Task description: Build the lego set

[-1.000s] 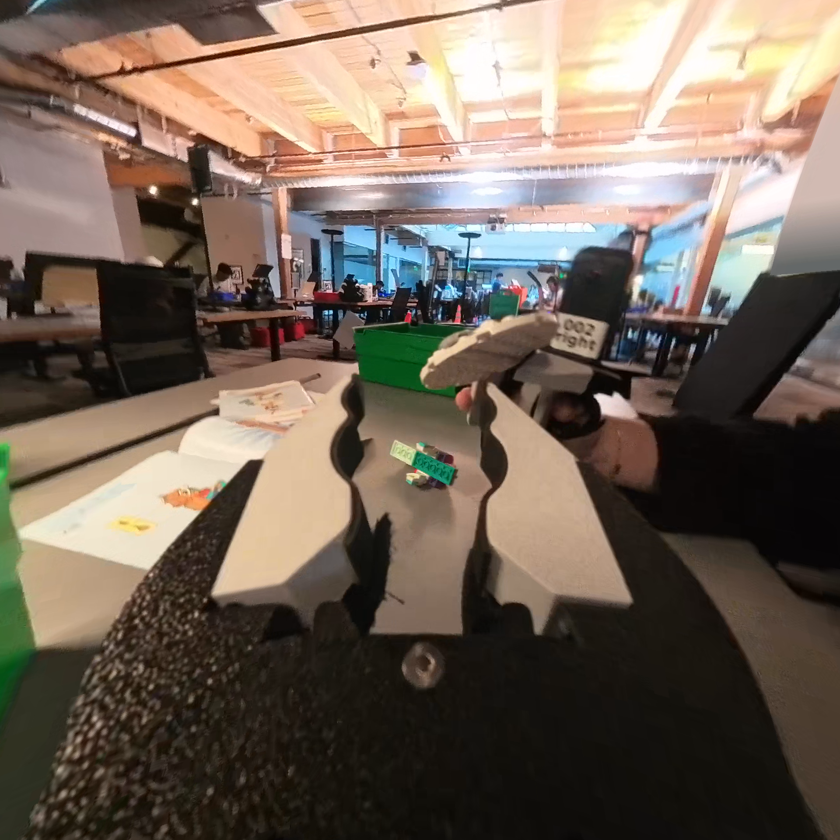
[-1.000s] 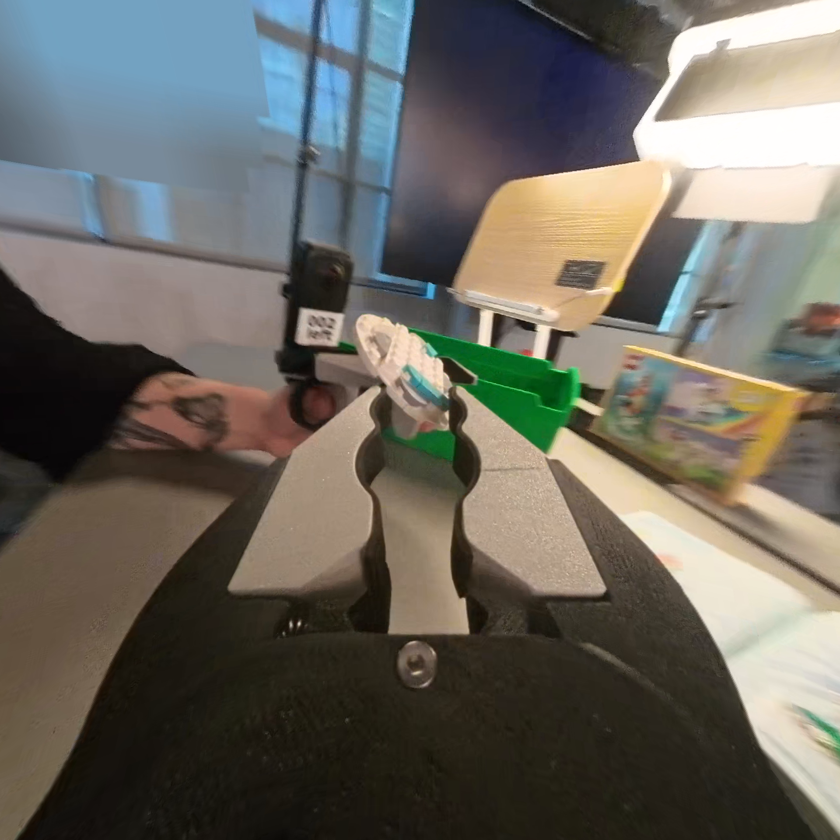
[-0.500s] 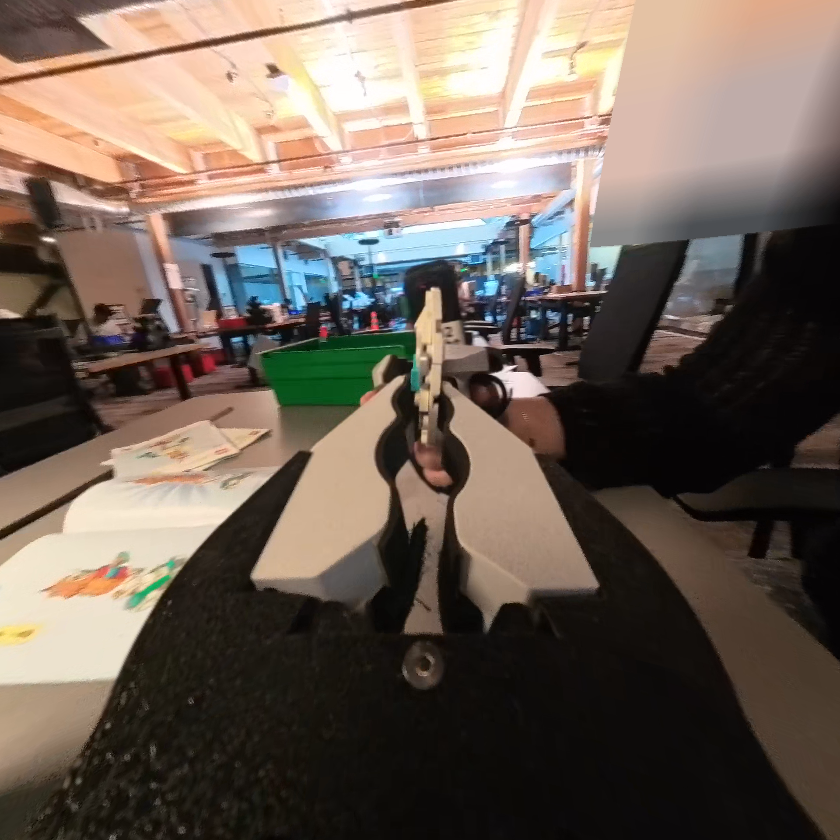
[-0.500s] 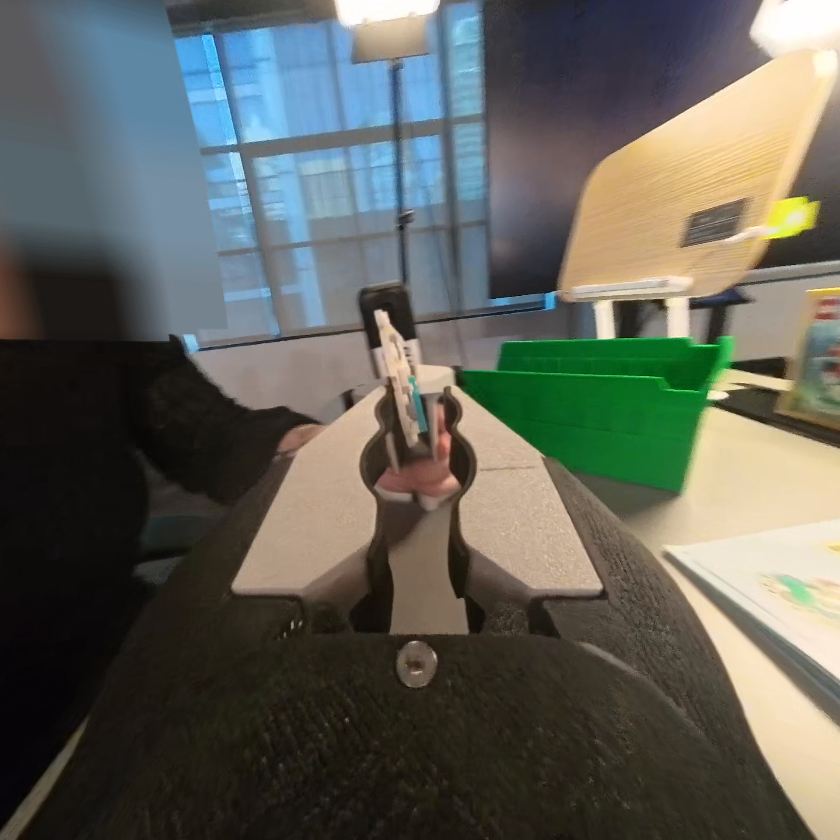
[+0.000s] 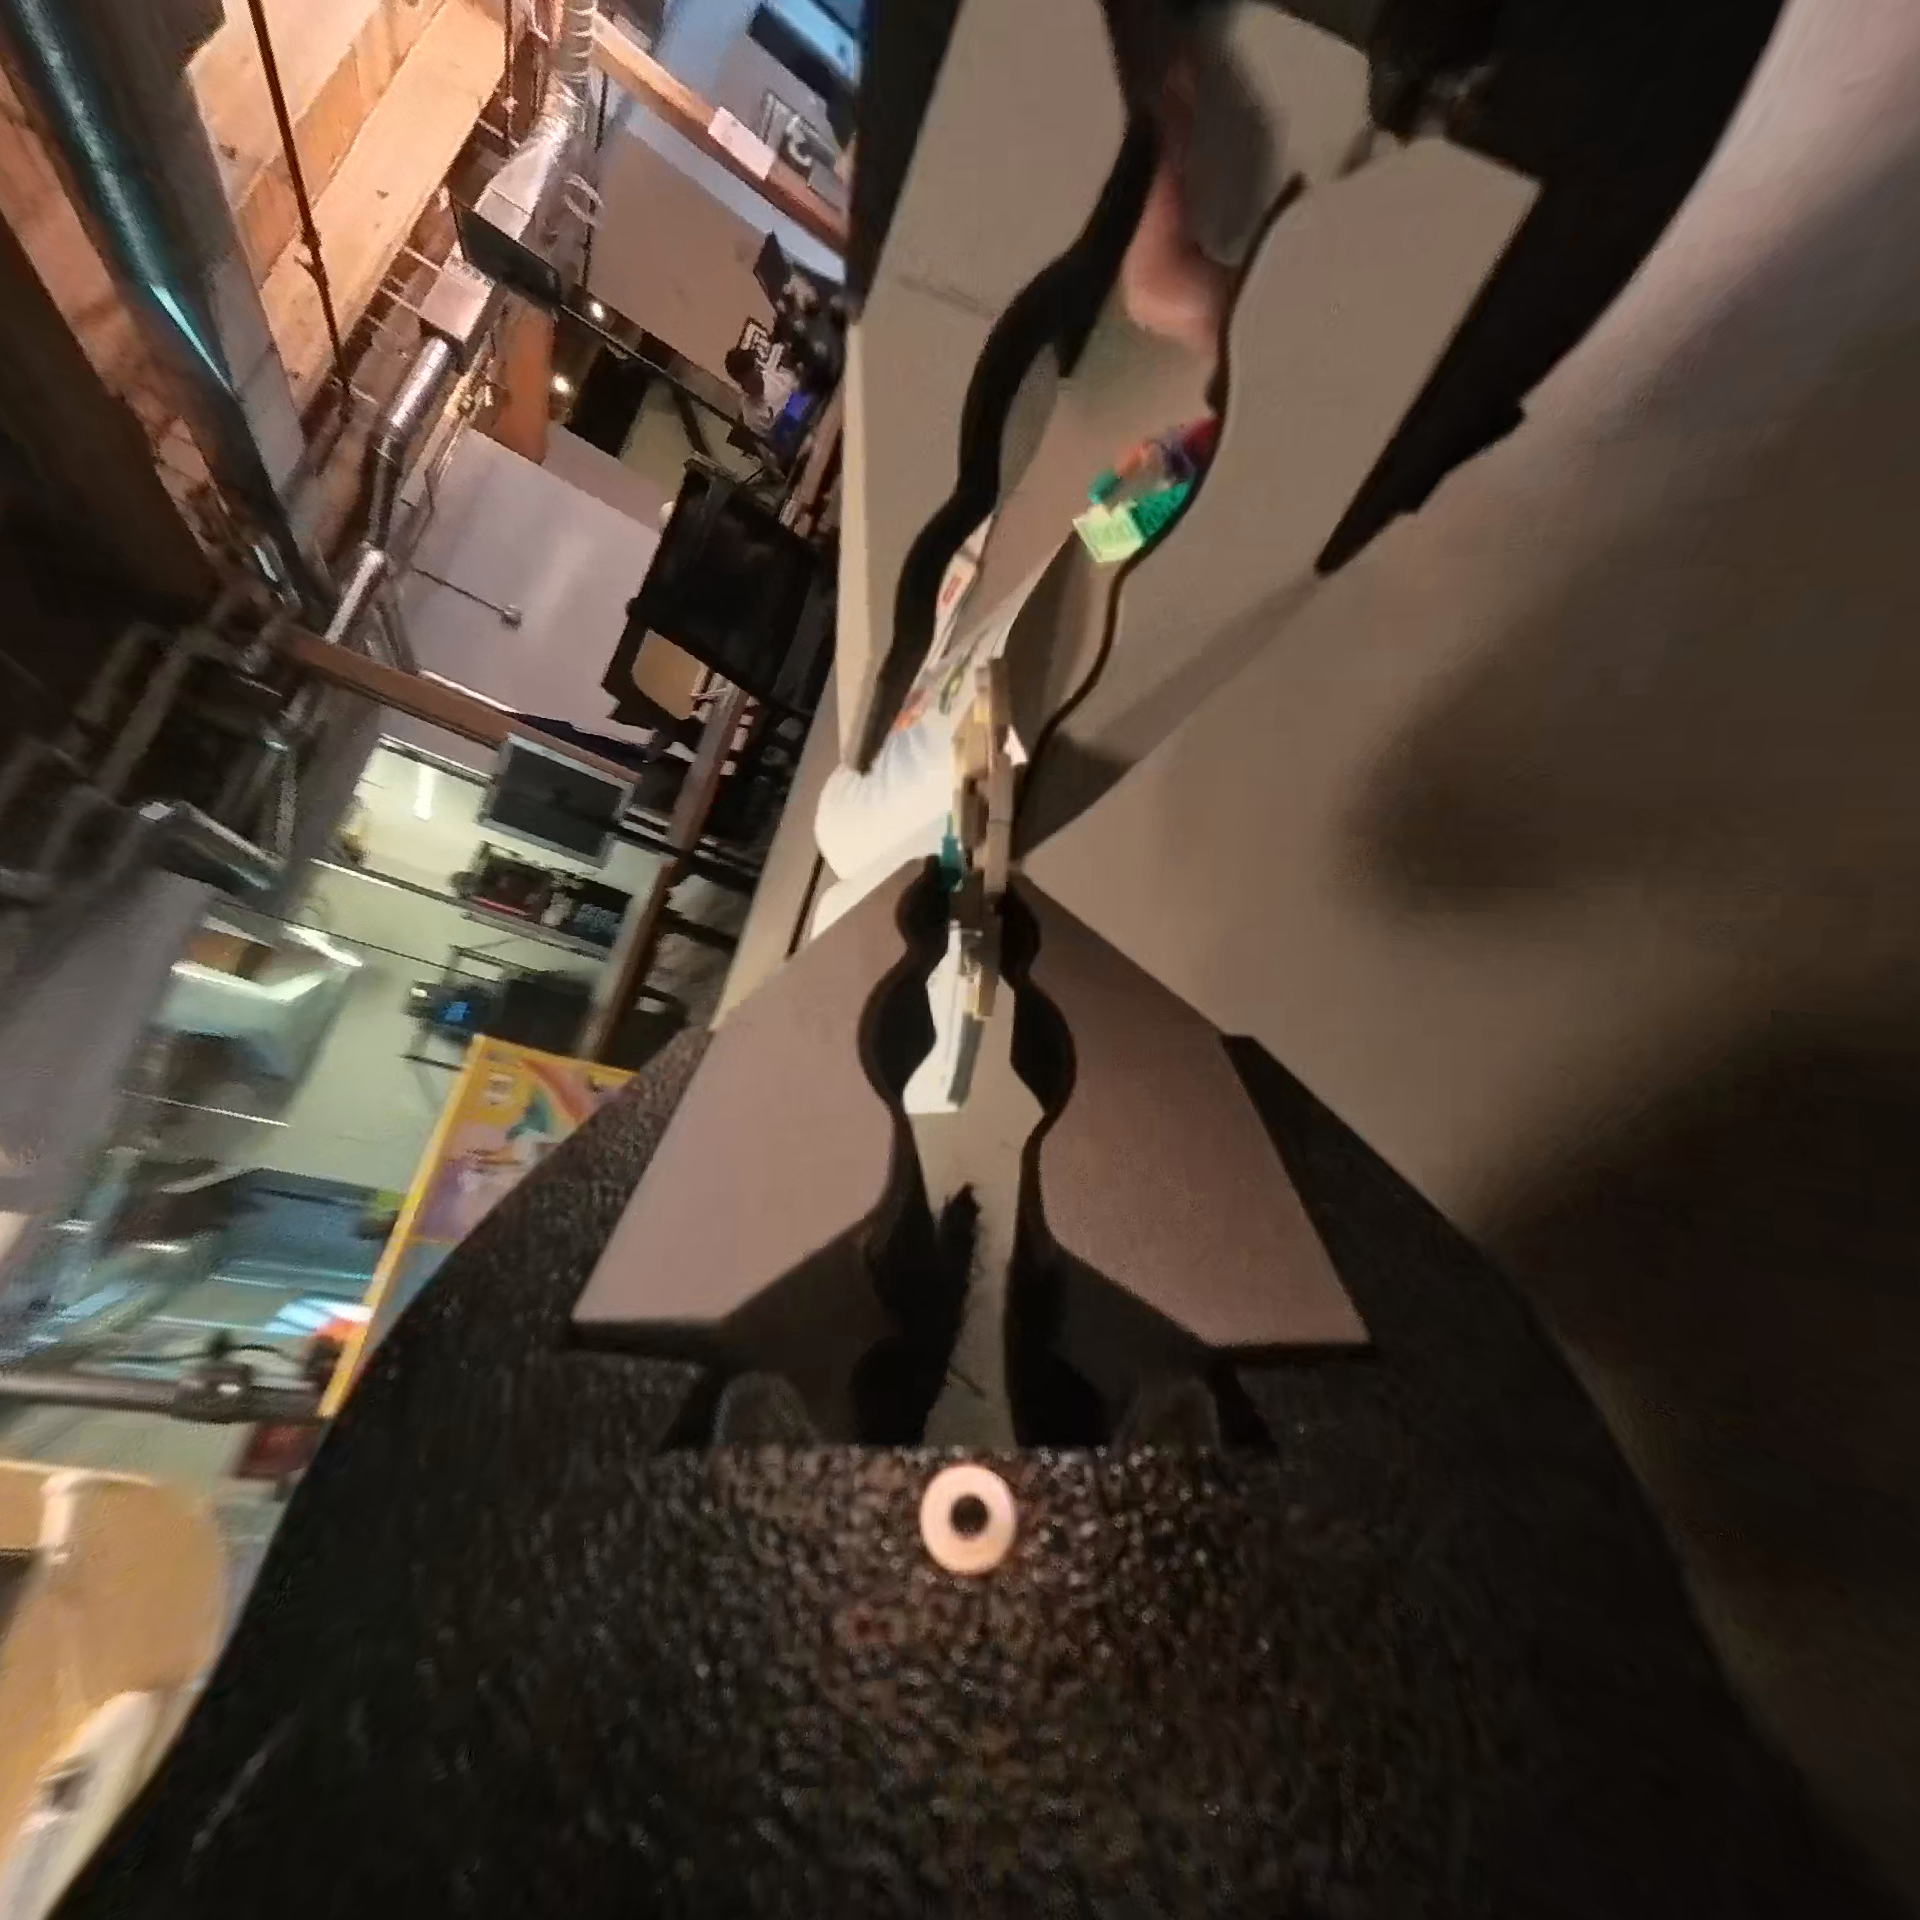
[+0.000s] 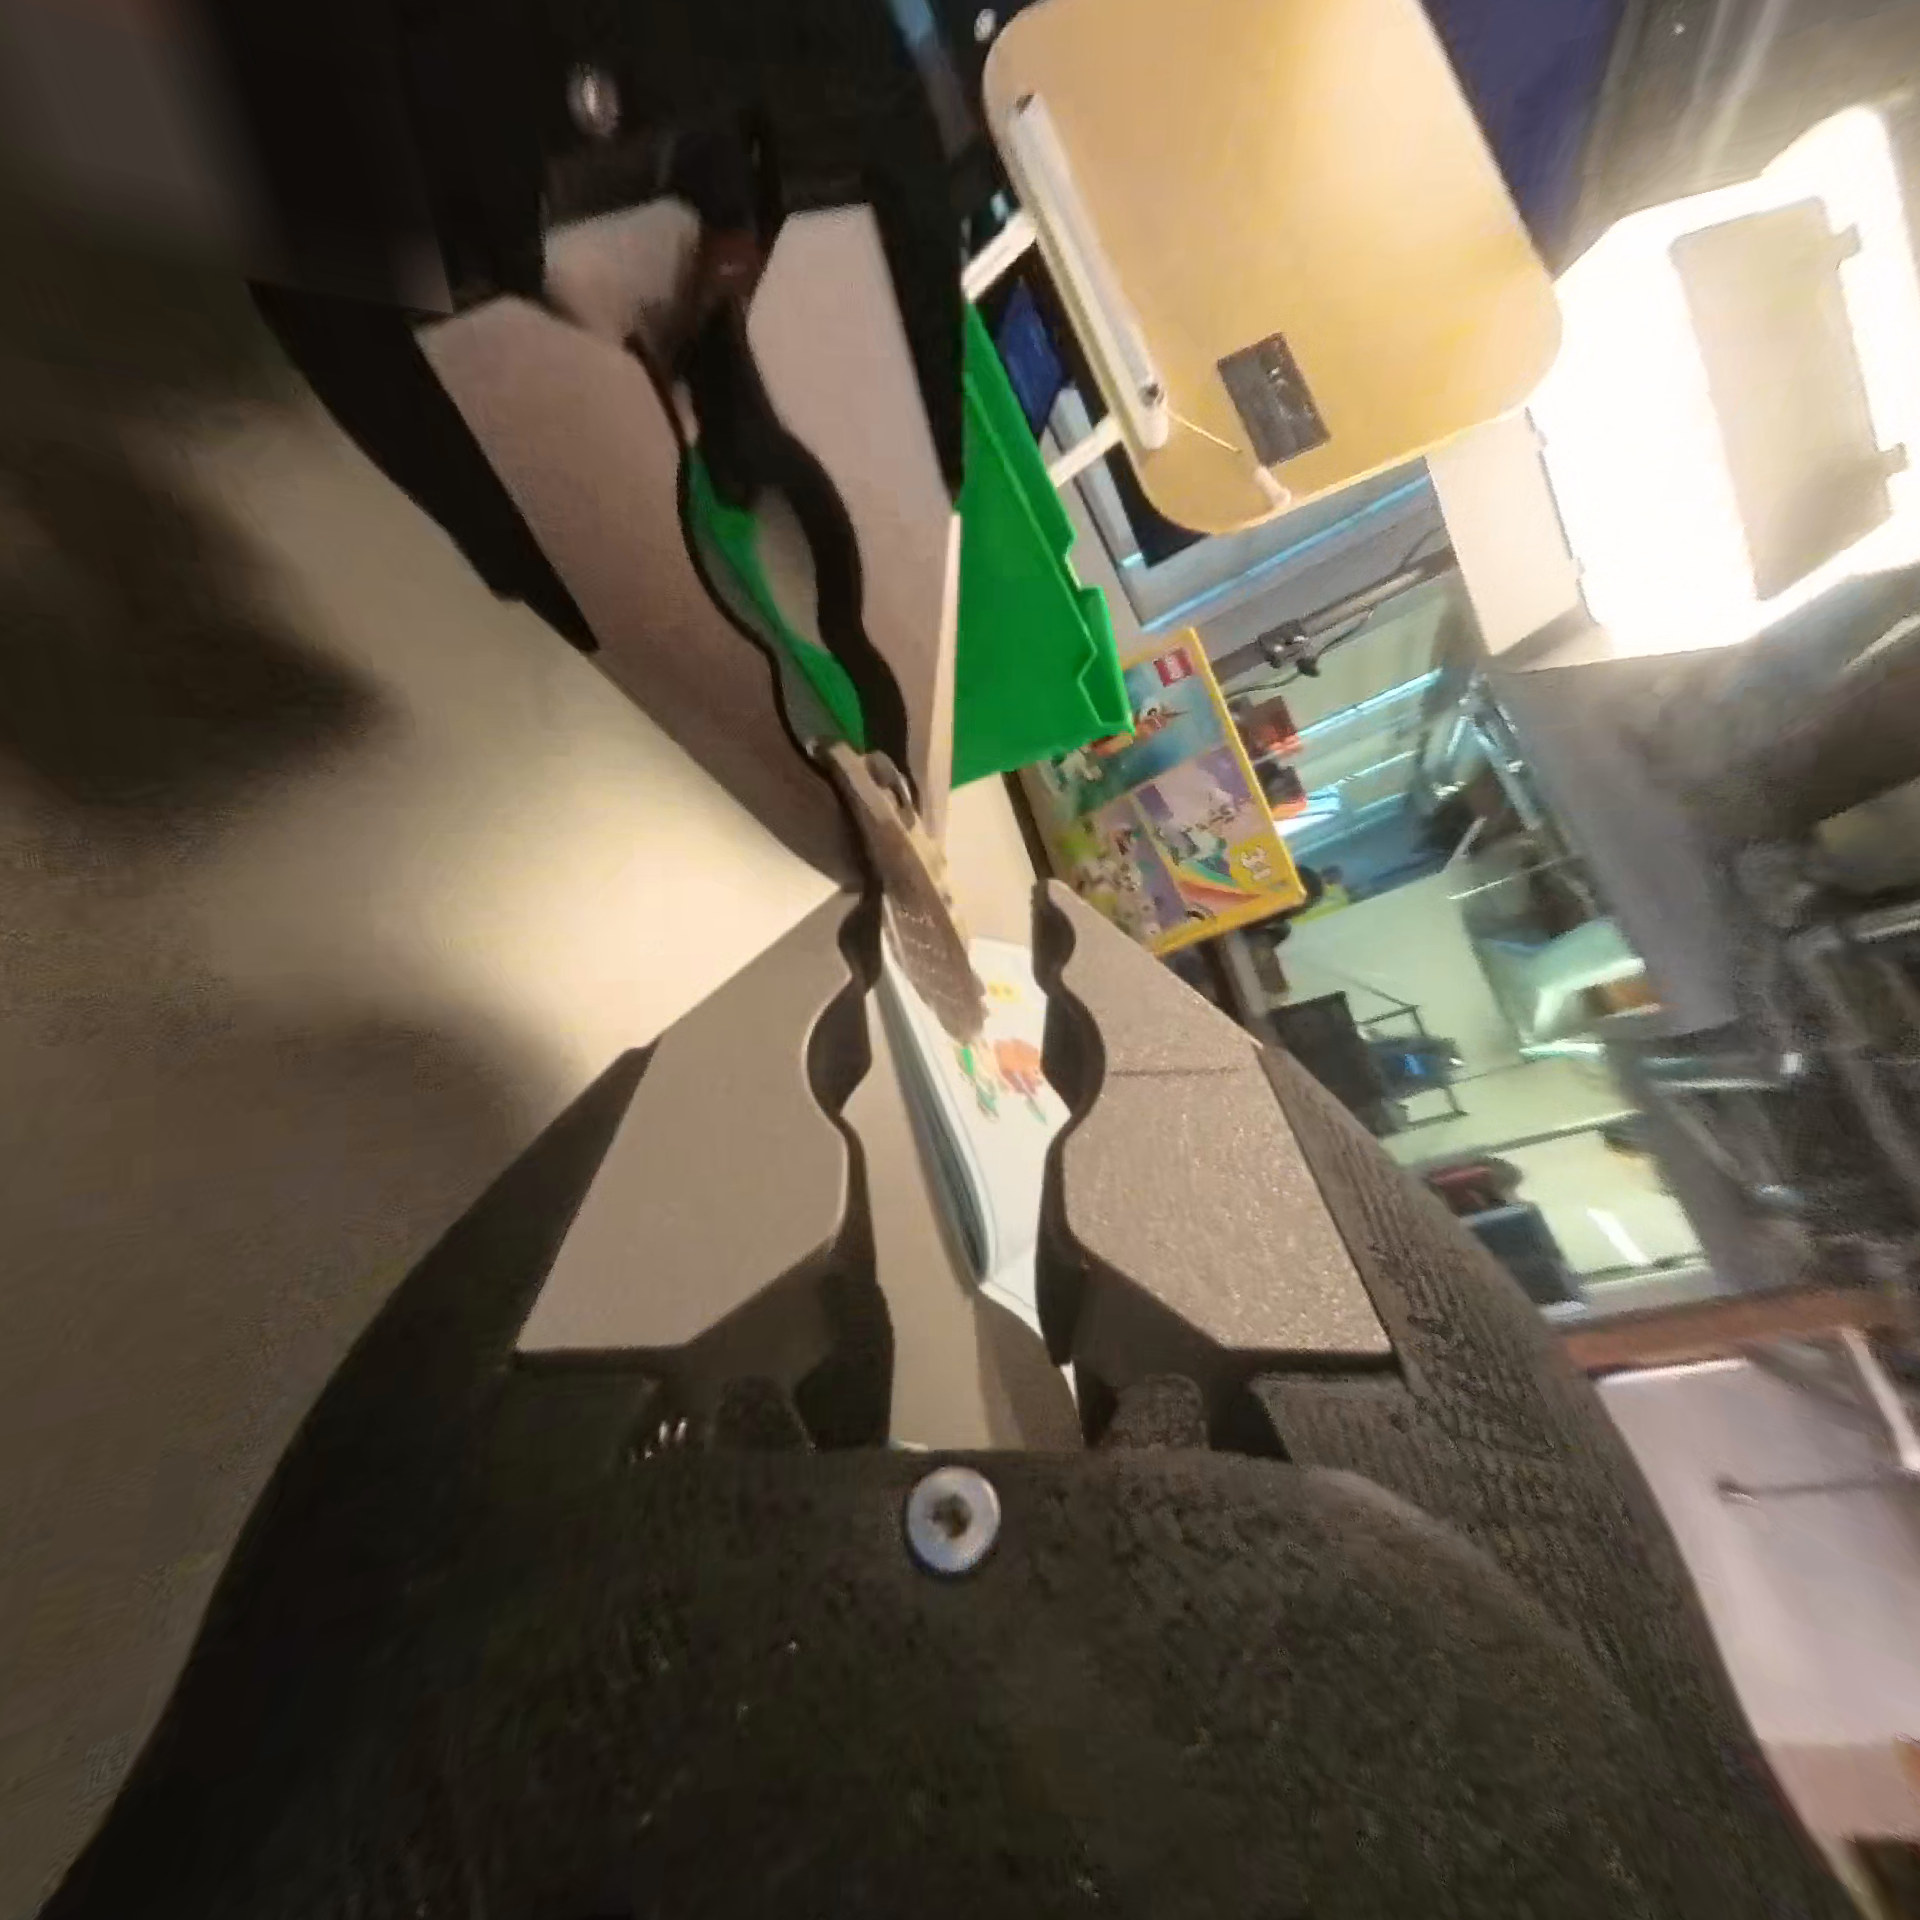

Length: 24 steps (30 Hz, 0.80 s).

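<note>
A thin pale brick-built plate (image 5: 982, 790) stands edge-on between the two grippers above the grey table (image 5: 1455, 831), its near end pinched tight in the left gripper (image 5: 971, 914). The right gripper (image 6: 951, 914) faces it tip to tip with its fingers apart, the plate's far end (image 6: 925, 935) reaching between them near the left-hand pad, contact unclear. Behind lie an open booklet (image 6: 987, 1081), a green bin (image 6: 1018, 623) and loose bricks (image 5: 1132, 509) well clear.

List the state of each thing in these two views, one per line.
Left tongs: shut on white brick plate.
White brick plate: held edge-on.
Right tongs: open around the plate's free end.
Booklet: lying open.
Small brick cluster: lying loose.
</note>
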Each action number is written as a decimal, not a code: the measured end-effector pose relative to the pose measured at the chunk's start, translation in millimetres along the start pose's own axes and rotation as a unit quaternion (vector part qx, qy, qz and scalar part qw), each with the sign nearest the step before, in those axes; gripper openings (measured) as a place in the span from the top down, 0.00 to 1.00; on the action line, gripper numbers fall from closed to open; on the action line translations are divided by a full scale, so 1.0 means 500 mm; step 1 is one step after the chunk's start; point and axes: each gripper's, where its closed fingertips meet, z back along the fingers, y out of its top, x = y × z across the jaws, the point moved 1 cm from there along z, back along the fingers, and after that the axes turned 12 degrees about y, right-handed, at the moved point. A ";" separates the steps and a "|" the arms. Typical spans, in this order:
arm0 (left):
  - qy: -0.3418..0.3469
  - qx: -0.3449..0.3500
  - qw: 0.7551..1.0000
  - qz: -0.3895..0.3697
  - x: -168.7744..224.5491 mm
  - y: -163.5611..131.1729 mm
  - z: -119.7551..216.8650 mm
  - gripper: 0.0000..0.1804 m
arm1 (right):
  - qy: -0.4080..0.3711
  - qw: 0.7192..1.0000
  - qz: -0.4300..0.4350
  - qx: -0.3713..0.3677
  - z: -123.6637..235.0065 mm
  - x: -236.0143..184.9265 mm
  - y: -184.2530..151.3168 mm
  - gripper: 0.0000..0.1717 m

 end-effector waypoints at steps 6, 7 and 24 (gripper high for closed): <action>0.060 0.031 0.998 -0.021 -0.032 0.015 0.002 0.93 | 0.017 0.998 -0.055 0.024 0.005 0.004 0.003 0.95; 0.065 0.042 0.997 -0.021 -0.036 0.020 0.004 0.92 | 0.016 0.997 -0.068 0.034 0.009 0.008 0.005 0.95; -0.090 -0.001 0.812 0.577 -0.077 0.000 -0.004 0.75 | -0.100 0.993 0.065 -0.004 0.032 0.050 0.010 0.96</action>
